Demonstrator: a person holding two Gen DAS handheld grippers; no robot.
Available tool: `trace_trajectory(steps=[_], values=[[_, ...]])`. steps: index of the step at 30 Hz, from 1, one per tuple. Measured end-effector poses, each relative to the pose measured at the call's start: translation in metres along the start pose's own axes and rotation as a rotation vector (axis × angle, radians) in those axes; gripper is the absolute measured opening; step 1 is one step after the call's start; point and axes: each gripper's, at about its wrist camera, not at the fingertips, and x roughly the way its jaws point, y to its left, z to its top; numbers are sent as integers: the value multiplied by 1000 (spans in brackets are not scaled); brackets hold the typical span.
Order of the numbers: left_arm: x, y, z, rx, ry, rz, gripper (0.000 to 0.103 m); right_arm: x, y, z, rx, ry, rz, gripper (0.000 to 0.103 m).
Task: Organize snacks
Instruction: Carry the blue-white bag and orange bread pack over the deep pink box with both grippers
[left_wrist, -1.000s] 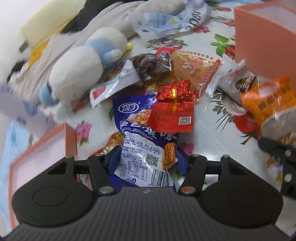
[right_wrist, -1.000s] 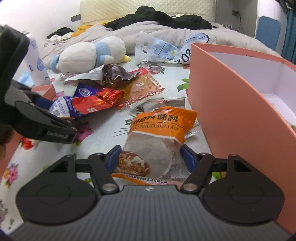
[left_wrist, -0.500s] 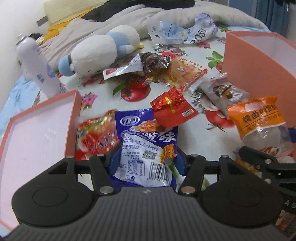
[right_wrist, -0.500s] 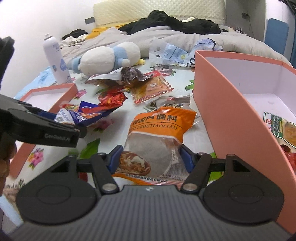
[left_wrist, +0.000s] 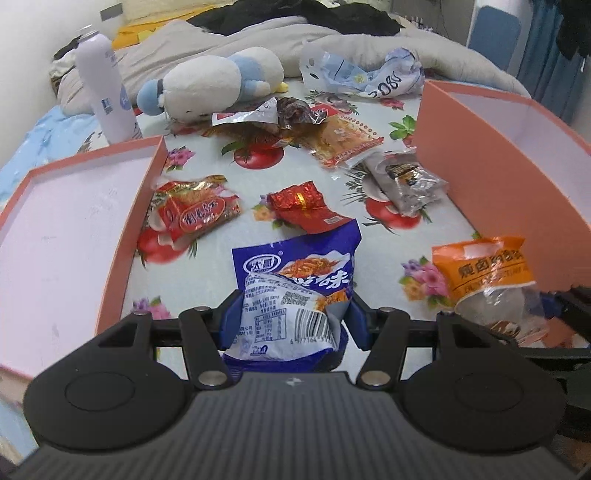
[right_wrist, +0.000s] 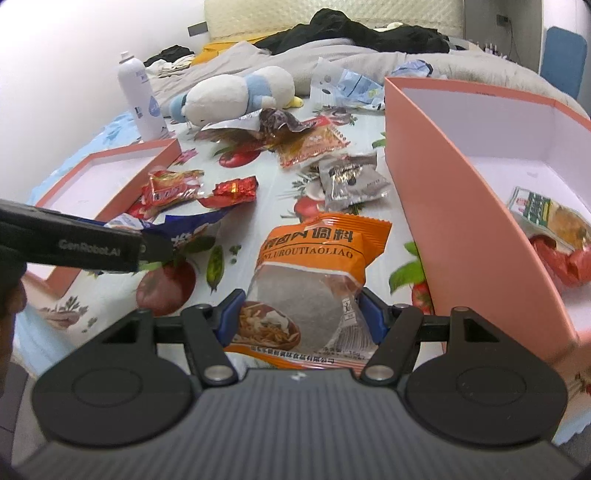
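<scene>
My left gripper (left_wrist: 291, 321) is shut on a blue and white snack packet (left_wrist: 295, 291), lifted above the flowered cloth. In the right wrist view that packet (right_wrist: 184, 229) hangs at the left, beyond the left gripper's black body. My right gripper (right_wrist: 301, 321) is shut on an orange seasoning packet (right_wrist: 317, 266), which also shows at the right edge of the left wrist view as the orange packet (left_wrist: 487, 273). A tall pink box (right_wrist: 450, 206) stands to the right with snack bags (right_wrist: 550, 225) inside. A shallow pink lid (left_wrist: 66, 229) lies to the left.
Loose on the cloth lie a red foil packet (left_wrist: 303, 206), a red and clear packet (left_wrist: 195, 212), a grey packet (left_wrist: 406, 177) and an orange-red packet (left_wrist: 343, 142). A plush toy (left_wrist: 218, 85), a white spray bottle (left_wrist: 107, 96) and crumpled bags (left_wrist: 362, 74) sit farther back.
Both grippers have pulled back and up with their packets. The left one shifted away from the snack pile, so the pink lid now fills its left side; the pink box's inside now shows at right.
</scene>
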Motion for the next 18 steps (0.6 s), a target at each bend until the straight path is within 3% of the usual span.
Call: trace_trajectory(steps=[6, 18], values=[[-19, -2, -19, -50, -3, -11, 62, -10, -2, -6, 15, 23, 27, 68], [-50, -8, -38, -119, -46, -39, 50, -34, -4, -6, 38, 17, 38, 68]])
